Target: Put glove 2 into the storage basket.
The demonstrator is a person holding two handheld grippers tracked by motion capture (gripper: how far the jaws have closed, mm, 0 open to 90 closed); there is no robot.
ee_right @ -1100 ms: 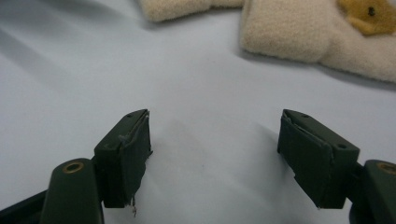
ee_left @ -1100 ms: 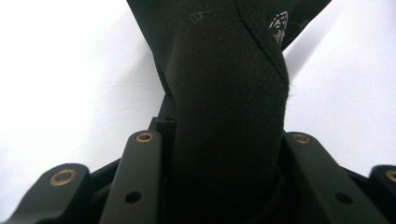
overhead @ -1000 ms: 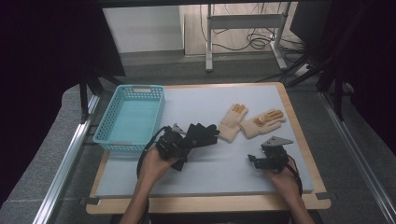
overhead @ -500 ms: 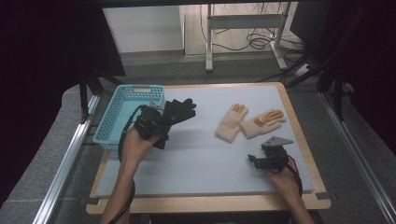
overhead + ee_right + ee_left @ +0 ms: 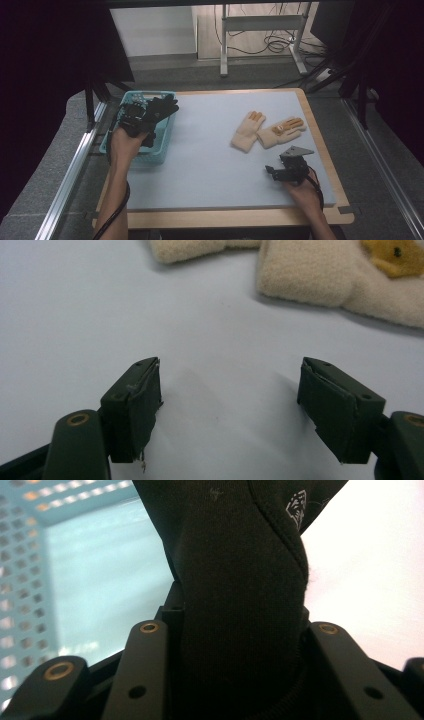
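High view: the left claw, clamped on a black fabric glove, hangs over the turquoise plastic basket; the right claw rests wide open, empty, near cream fleece gloves.

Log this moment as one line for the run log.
left gripper: shut on black glove, over teal basket | right gripper: open, empty | cream gloves: on mat

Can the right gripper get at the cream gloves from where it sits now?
Probably yes. The right gripper sits open on the mat, and the cream gloves lie just beyond its jaws with bare blue mat between. Nothing stands in the way.
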